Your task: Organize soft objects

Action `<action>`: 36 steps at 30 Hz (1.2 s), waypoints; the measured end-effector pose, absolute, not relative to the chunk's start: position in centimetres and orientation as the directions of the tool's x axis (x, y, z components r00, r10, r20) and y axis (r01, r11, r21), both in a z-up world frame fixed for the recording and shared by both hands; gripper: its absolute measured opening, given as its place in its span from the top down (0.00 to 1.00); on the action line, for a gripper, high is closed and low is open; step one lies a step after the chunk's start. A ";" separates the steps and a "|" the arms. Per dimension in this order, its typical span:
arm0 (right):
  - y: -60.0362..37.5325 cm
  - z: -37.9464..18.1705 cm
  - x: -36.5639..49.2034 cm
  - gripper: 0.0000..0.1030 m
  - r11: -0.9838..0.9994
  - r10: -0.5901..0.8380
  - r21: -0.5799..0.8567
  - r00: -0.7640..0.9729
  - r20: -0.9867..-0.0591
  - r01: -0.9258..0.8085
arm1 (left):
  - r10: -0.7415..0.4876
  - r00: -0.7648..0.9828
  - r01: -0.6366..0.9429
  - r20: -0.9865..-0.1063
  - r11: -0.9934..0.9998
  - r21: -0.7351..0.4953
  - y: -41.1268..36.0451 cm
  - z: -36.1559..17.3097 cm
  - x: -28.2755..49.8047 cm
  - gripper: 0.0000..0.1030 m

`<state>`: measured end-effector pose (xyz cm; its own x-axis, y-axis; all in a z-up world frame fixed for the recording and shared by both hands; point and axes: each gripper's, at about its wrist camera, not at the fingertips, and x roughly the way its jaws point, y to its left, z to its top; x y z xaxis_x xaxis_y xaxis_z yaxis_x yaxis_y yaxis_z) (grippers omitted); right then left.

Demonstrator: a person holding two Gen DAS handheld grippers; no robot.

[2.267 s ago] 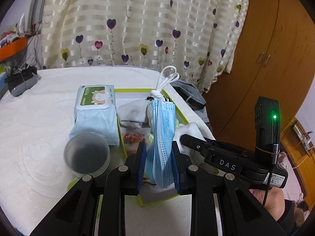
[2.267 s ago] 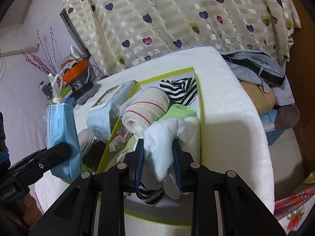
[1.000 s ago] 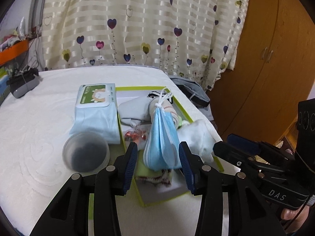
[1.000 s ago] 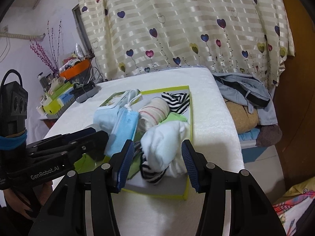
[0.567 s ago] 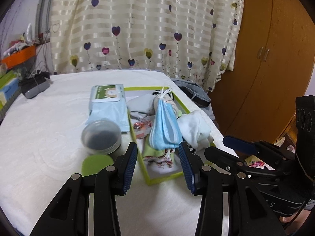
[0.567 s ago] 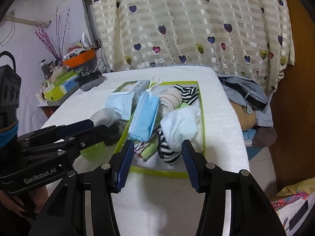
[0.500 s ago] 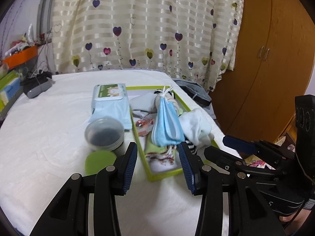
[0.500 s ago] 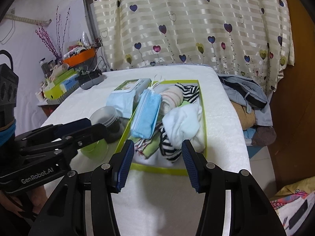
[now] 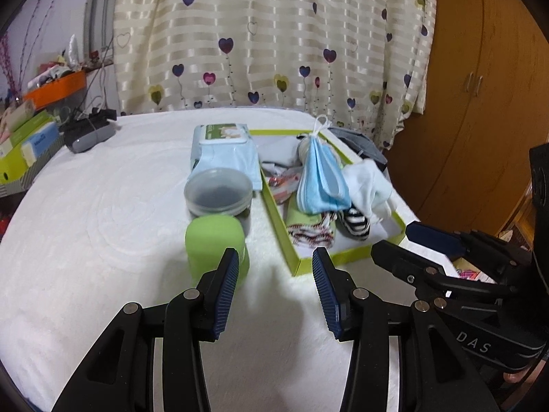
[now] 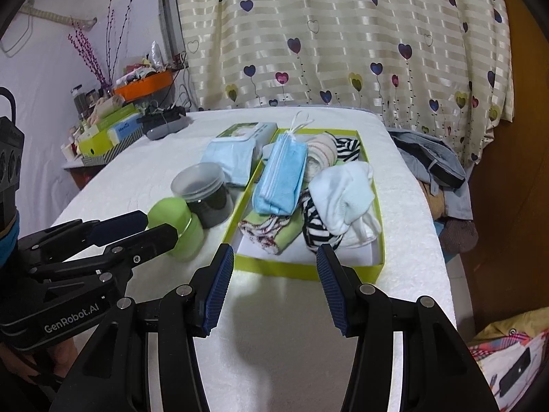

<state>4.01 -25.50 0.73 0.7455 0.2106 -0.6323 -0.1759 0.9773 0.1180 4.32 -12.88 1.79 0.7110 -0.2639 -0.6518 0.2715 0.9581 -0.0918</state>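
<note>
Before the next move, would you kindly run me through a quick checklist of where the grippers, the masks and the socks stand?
1. Left gripper open and empty: ok.
2. Right gripper open and empty: ok.
3. Blue face masks lying inside the green tray: ok.
4. White socks inside the tray: ok, heaped on the striped sock.
5. Tray contents neat: not ok, the pieces lie piled on one another.
6. Wipes pack, lidded jar and green cup outside the tray, on the white cover: whether they belong there, cannot tell.
</note>
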 end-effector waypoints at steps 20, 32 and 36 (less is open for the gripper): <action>-24.9 -3.2 5.3 0.49 0.983 0.181 0.112 0.691 -0.700 -0.144 | -0.213 0.678 0.228 -0.703 0.971 -0.075 -12.3 -1.2 4.6 0.57; -24.2 -5.2 7.3 0.47 0.990 0.139 0.098 0.634 -0.761 -0.100 | -0.205 0.662 0.214 -0.721 0.973 -0.081 -11.8 -2.1 5.4 0.57; -23.7 -5.1 7.9 0.40 0.993 0.122 0.096 0.618 -0.776 -0.075 | -0.201 0.661 0.204 -0.723 0.975 -0.085 -11.5 -2.2 5.6 0.57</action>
